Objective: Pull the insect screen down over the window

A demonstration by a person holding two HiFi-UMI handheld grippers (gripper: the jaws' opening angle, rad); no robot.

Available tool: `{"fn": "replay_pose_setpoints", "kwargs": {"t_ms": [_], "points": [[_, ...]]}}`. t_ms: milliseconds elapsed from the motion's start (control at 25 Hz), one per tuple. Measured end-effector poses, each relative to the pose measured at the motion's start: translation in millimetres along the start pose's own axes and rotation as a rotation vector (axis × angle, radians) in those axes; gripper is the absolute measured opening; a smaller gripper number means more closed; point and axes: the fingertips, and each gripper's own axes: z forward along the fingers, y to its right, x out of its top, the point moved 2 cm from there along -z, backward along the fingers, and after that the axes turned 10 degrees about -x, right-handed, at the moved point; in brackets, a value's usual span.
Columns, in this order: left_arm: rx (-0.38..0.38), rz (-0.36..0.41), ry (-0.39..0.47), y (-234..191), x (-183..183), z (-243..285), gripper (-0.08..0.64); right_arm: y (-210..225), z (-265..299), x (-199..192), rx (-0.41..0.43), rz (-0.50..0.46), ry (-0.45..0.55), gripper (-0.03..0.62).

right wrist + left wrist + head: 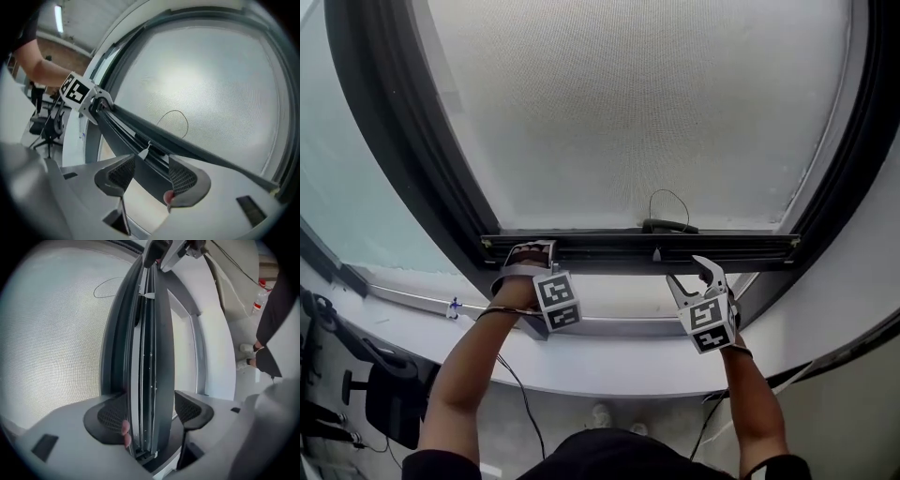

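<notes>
The insect screen (637, 122), a pale mesh, covers most of the window, and its dark bottom bar (609, 246) runs level just above the sill. A thin pull cord (670, 202) loops up from a small handle (667, 226) at the bar's middle. My left gripper (530, 255) is shut on the bar's left part; in the left gripper view the bar (150, 357) fills the gap between both pads (110, 418). My right gripper (692, 272) is open at the bar's right part. In the right gripper view the bar (206, 157) passes between its jaws (152, 161), the pads close on either side.
A dark window frame (412, 159) borders the screen on both sides. Below the bar lies the pale sill (619, 370), with a small object (453, 306) at its left. An office chair (384, 394) stands lower left, and cables (520, 394) hang from both grippers.
</notes>
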Motion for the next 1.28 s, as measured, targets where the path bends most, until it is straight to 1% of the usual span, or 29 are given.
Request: {"fn": "replay_pose_setpoints", "kwargs": {"t_ms": [80,160,200,280,360,480,680,760,800,880,960,1120,1280], "points": [[-0.010,0.007,-0.005,-1,0,0,0.321,-11,7,3,0.013,0.135,-0.014,0.230],[-0.027,0.006,0.006,-2,0,-1,0.314,-17,14,5,0.011,0.207,-0.022,0.224],[-0.034,0.007,0.011,-2,1,-1,0.314,-18,19,5,0.000,0.219,-0.029,0.219],[-0.039,0.012,0.011,-2,1,-2,0.314,-17,30,2,-0.027,0.237,-0.044,0.174],[-0.039,0.016,0.004,-1,1,-2,0.313,-16,39,0,-0.038,0.277,-0.067,0.136],[-0.041,0.016,0.004,-1,1,-2,0.313,-18,50,-3,-0.032,0.318,-0.091,0.135],[-0.033,0.000,0.023,-1,1,-2,0.313,-21,63,-3,-0.033,0.342,-0.116,0.135],[-0.030,0.001,0.021,-1,2,-2,0.313,-21,66,-6,-0.038,0.349,-0.127,0.109],[-0.030,0.002,0.022,-2,2,-2,0.313,-20,68,-6,-0.042,0.356,-0.125,0.108],[-0.028,0.002,0.024,-2,2,-2,0.313,-19,68,-3,-0.057,0.364,-0.114,0.071],[-0.020,0.002,0.022,-1,2,-2,0.313,-19,68,-1,-0.068,0.361,-0.108,0.059],[-0.023,0.000,0.017,-1,1,-2,0.313,-17,66,-3,-0.079,0.351,-0.103,0.054],[-0.024,0.004,0.016,-2,2,-3,0.313,-20,52,0,-0.068,0.343,-0.089,0.052]]}}
